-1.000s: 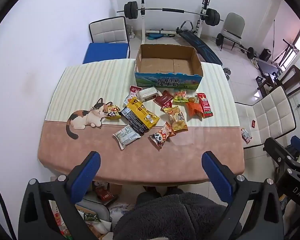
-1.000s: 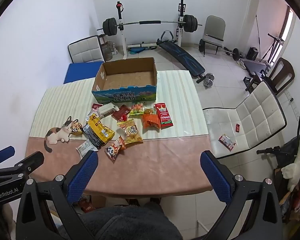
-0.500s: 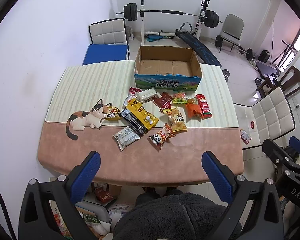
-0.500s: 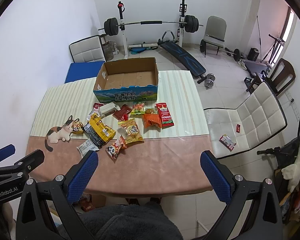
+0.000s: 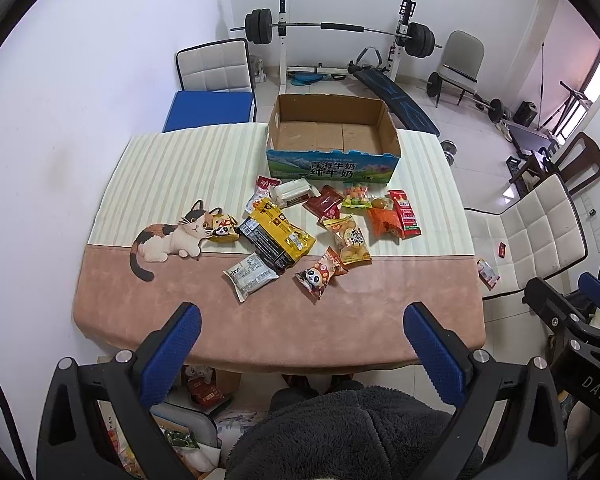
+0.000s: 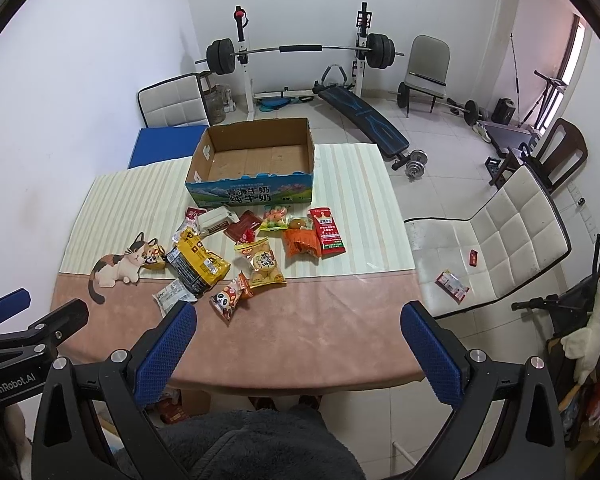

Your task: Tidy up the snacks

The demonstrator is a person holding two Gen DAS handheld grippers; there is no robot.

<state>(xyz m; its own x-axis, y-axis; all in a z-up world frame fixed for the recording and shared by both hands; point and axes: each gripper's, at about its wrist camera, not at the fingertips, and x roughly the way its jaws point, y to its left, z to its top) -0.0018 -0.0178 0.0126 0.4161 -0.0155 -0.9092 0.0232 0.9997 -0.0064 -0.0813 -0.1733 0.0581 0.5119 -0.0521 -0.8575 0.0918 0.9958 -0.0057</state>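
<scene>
Several snack packets lie in a loose pile mid-table: a yellow-black bag (image 5: 275, 235), a panda packet (image 5: 318, 275), a white packet (image 5: 250, 276), a red packet (image 5: 405, 213). An empty open cardboard box (image 5: 332, 160) stands behind them, also in the right wrist view (image 6: 252, 190). My left gripper (image 5: 300, 318) is open and empty, high above the table's near edge. My right gripper (image 6: 298, 316) is open and empty, held likewise, right of the left one.
The table (image 5: 180, 172) has a striped cream and pink cloth with a cat print (image 5: 172, 236). A white chair (image 6: 500, 240) with small packets on it stands to the right. A blue-seated chair (image 5: 212, 92) and weight bench (image 5: 340, 32) stand behind.
Both grippers have drifted slightly; the table scene sits a little lower and closer in the views. Nothing on the table has moved.
</scene>
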